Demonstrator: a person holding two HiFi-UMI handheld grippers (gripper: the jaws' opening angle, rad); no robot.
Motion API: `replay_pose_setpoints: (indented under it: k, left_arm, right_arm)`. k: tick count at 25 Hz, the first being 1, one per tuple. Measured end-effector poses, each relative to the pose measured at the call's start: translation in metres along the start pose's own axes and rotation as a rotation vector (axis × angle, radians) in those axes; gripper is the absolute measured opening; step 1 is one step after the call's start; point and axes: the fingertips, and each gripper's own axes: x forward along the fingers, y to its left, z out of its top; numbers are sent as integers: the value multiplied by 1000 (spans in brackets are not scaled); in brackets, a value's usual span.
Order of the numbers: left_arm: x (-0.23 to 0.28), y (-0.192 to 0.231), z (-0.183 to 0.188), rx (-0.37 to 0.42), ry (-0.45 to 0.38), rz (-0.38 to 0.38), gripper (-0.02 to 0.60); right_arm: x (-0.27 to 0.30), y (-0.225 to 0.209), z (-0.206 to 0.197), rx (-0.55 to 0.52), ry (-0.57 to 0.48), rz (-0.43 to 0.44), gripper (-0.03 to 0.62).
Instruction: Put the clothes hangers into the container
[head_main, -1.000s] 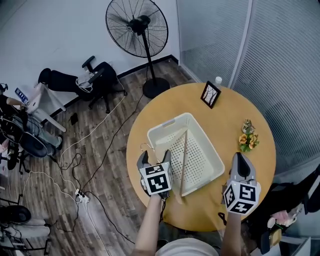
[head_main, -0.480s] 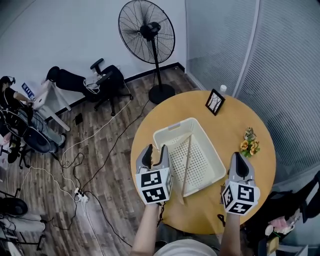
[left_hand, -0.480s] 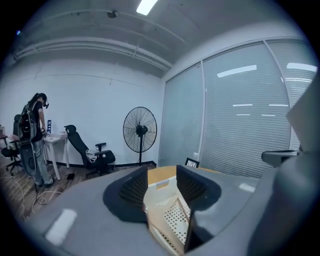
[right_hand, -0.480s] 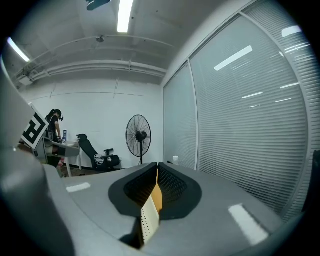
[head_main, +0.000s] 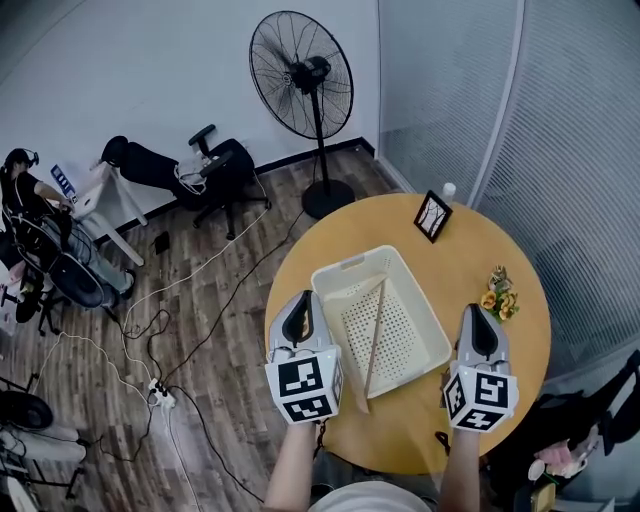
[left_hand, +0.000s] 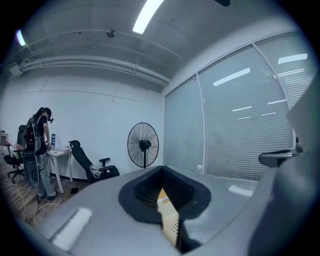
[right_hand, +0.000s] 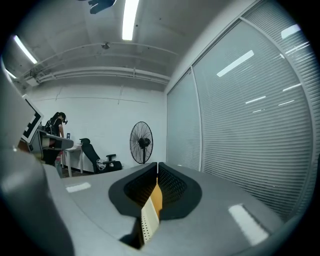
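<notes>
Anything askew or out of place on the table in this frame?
The wooden hanger lies slanted in the white basket. Its near end appears to poke over the near rim, so it is not fully inside. Nothing else stands out.

Left gripper (left_hand: 161, 171): jaws meet at the tips, nothing held. A sliver of perforated basket (left_hand: 172, 228) shows through the gap. Beyond: fan (left_hand: 143, 145), chair (left_hand: 84, 160), person (left_hand: 39, 142) far left, blinds (left_hand: 240, 125) right.
</notes>
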Motion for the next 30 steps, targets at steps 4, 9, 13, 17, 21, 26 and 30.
replay_pose_setpoints:
  k: [4, 9, 13, 17, 21, 26, 30]
  left_arm:
    - [-9, 4, 10, 12, -30, 1, 0]
    - [-17, 2, 15, 16, -47, 8, 1]
    - [-19, 3, 15, 15, -47, 11, 1]
    - [-20, 2, 15, 13, -46, 7, 1]
    - [-19, 0, 16, 15, -44, 3, 0]
    - [-20, -2, 15, 13, -43, -5, 0]
    - [-21, -5, 18, 8, -48, -7, 0]
  right_arm:
    - [-3, 9, 7, -10, -29, 9, 29]
    - [-8, 12, 9, -9, -47, 18, 24]
    - [-7, 14, 10, -14, -51, 23, 23]
    - [-7, 14, 11, -19, -54, 25, 21]
    - [-5, 14, 12, -13, -57, 25, 20]
    - [-5, 11, 11, -13, -52, 20, 18]
    - [-6, 10, 11, -17, -52, 18, 15]
